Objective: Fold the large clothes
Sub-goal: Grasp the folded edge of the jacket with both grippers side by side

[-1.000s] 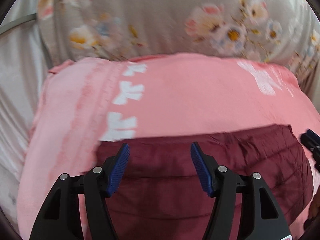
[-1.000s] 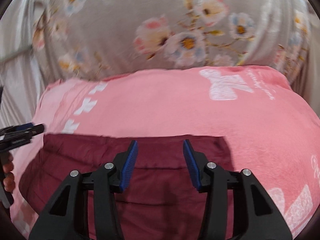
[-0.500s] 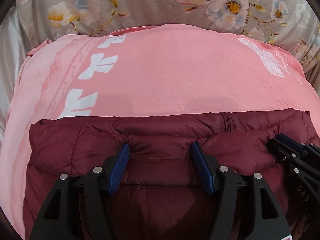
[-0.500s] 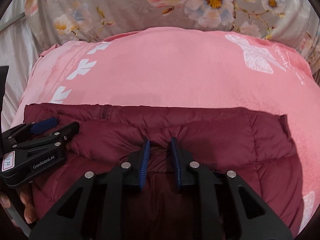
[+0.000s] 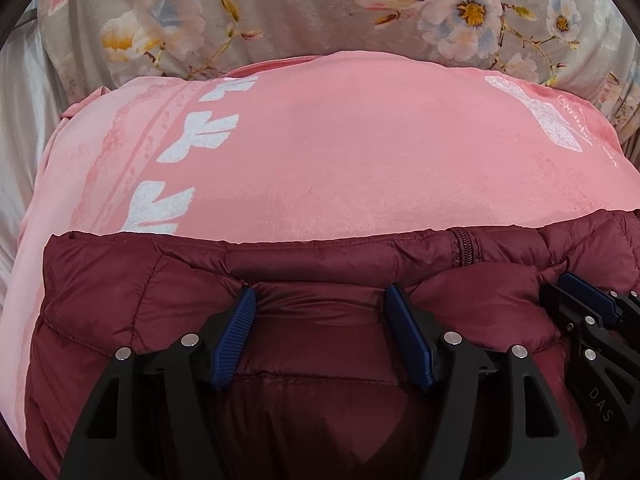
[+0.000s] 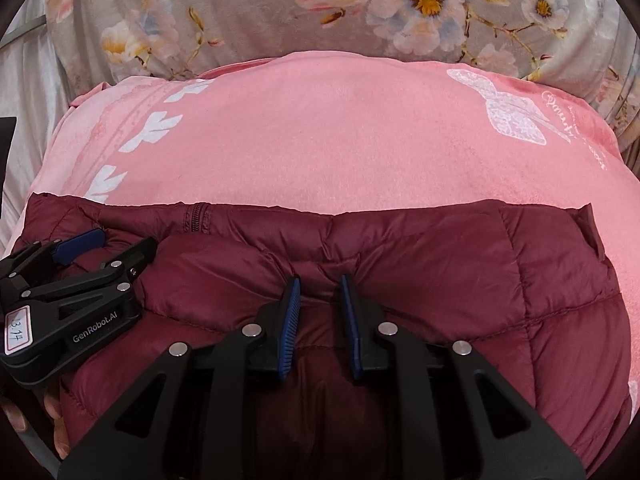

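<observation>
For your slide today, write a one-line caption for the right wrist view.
Right gripper pinching a fold of the maroon puffer jacket on a pink blanket.

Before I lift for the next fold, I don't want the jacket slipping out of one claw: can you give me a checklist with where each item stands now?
1. Right claw pinching the jacket: ok, its jaws stand narrow with a pleat of fabric between them.
2. Left claw pinching the jacket: not ok, its jaws stand wide apart, with fabric lying loose between.
3. Both claws at the same folded edge: ok, they sit side by side near the zipper.
4. Far edge straight on the pink blanket: ok, roughly even.
5. Layers caught under the fold: cannot tell, they are hidden.
</observation>
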A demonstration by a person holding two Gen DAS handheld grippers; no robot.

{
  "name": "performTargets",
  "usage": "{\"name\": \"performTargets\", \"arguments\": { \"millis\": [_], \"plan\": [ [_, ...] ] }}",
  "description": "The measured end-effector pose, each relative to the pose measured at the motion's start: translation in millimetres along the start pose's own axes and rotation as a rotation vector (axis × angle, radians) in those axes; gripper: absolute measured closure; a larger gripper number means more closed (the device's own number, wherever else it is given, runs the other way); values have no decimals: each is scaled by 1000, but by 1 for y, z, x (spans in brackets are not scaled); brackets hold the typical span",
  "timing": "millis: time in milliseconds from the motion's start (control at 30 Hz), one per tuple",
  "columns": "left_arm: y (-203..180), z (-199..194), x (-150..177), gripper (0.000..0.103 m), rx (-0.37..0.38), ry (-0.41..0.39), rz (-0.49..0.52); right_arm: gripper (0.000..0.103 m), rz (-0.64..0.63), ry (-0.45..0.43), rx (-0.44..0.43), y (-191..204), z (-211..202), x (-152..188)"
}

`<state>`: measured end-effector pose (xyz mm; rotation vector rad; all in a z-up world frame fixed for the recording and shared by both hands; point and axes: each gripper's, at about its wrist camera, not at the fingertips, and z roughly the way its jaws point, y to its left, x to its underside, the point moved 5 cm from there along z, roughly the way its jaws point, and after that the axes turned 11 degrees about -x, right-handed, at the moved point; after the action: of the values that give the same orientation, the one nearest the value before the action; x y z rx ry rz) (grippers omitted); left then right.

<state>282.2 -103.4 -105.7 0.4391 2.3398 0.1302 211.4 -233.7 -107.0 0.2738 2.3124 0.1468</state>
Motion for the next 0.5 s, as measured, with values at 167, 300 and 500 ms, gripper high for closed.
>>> {"name": "performTargets", "arguments": {
  "millis": [167,300,500],
  "plan": [
    [-2,1,0,37,-8,0,4,83,-1,0,0,0,1,0],
    [-3,2,0,36,-21,-1,11,83,-1,0,1,1,1,0],
    [-5,2,0,36,-34,0,17,83,0,-2,-3,0,1,-1]
  ]
}}
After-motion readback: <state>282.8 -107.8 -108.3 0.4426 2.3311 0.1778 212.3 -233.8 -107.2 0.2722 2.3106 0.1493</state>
